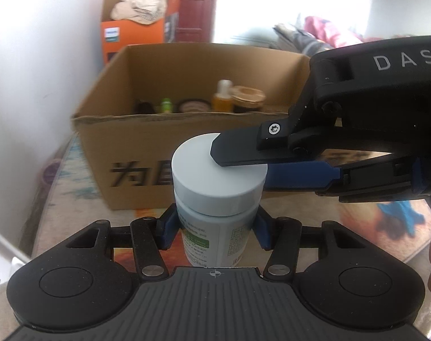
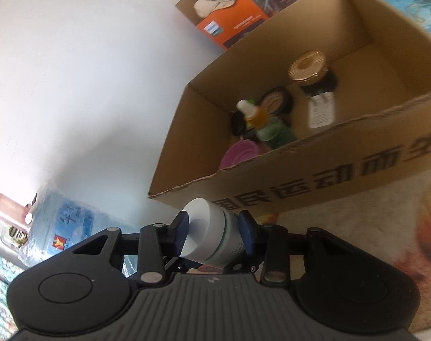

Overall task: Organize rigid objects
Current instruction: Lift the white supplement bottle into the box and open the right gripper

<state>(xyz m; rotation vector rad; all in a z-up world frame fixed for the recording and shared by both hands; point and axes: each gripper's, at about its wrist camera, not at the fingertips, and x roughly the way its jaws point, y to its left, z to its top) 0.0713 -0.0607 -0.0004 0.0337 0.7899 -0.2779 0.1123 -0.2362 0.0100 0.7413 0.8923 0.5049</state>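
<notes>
Both grippers clamp one white bottle (image 1: 218,196): the left gripper (image 1: 215,227) on its body, the right gripper (image 2: 215,234) across its cap. The box (image 1: 147,130) sits at 12 o'clock. One should let go before lifting it in upright.

Label print on white bottle (image 1: 215,244) too blurred to read. Cardboard box (image 1: 147,153) lettering partly hidden behind the bottle. Small jars inside box (image 2: 275,119) blurred, partly hidden by its front wall. Water jug (image 2: 65,221) partly hidden.

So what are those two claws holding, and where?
One white bottle: the left gripper clamps its body below the cap, the right gripper pinches across the cap.
</notes>
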